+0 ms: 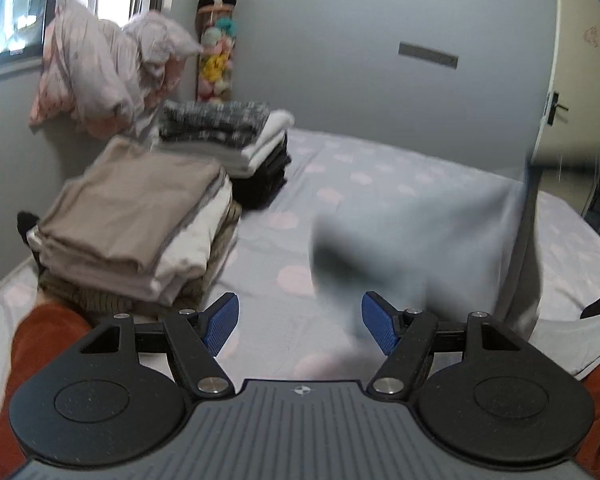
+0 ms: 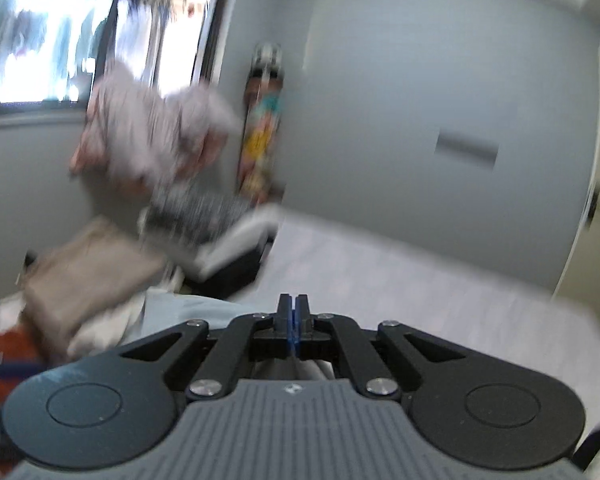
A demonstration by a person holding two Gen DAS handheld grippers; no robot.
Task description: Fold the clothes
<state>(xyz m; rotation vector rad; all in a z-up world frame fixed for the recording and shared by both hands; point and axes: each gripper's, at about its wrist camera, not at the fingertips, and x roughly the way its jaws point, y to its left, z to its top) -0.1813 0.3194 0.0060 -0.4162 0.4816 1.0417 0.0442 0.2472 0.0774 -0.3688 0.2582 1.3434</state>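
Right wrist view is motion-smeared throughout; edges of everything past the gripper are soft. Left wrist view is sharp except for the light blue garment, which is a blur: shape and fold lines unreadable, only a pale blue-grey sheet hanging mid-air over the bed, its right edge running up out of reach of detail. Lower part of it drops between the camera and the sheet, just past the left gripper's right pad.

Bed sheet: grey-lilac with pale pink dots, flat. Left side holds two folded stacks: near stack of beige and white smooth fabric over a ribbed olive knit; far stack with speckled grey knit on top, white below, black at bottom. Pillows lean on the wall under the window. Hanging plush toy column in the corner.

Left gripper: blue ribbed pads wide apart, nothing between them.

Right gripper: jaws pressed together; pale cloth lies just below and left of the tips, but whether fabric is pinched is hidden.
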